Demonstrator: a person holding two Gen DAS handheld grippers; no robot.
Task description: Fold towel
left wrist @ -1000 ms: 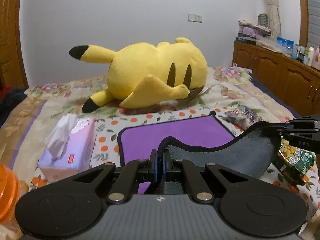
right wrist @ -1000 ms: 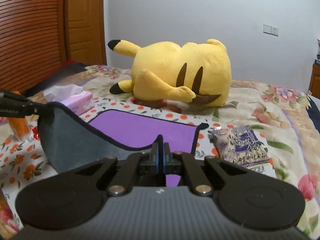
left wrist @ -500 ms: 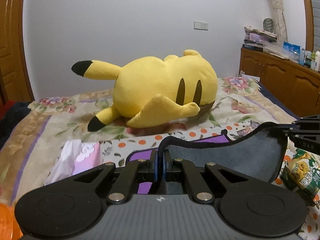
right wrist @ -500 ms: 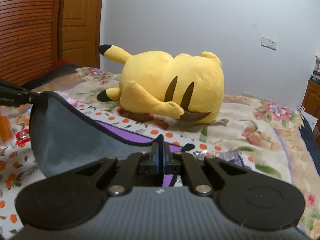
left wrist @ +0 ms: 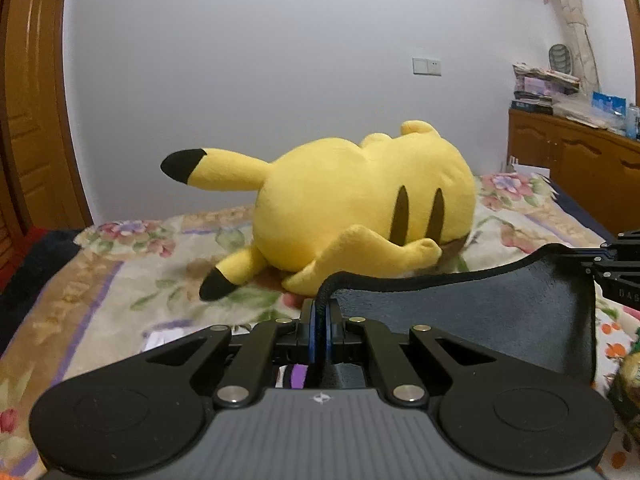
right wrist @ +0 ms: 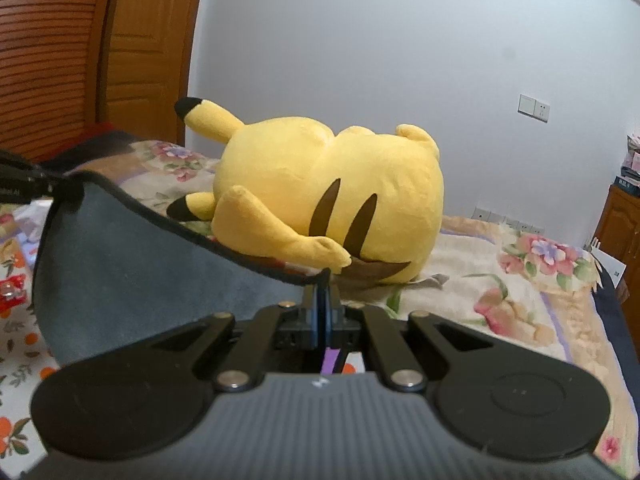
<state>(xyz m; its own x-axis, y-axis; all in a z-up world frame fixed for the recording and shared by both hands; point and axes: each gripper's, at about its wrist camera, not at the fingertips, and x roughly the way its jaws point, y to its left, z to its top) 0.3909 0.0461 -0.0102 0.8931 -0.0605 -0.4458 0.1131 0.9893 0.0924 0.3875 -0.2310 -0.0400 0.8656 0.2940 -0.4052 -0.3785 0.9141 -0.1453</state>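
Above the bed [left wrist: 120, 292], each hand-held gripper, left [left wrist: 320, 322] and right [right wrist: 322, 312], pinches a near corner of the towel [left wrist: 500, 320], lifted mid-fold; next, I judge, carry it toward the far edge near the plush toy [left wrist: 360, 208].

Matt grey fleecy towel [left wrist: 500, 312], yellow plush toy [left wrist: 360, 208], glossy wooden door [right wrist: 148, 48]

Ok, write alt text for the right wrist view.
The right gripper is shut on a corner of the dark grey towel with black piping, whose edge stretches up to the left gripper at the frame's left. Behind it, a yellow plush toy with black-tipped ears lies on the floral bedspread.
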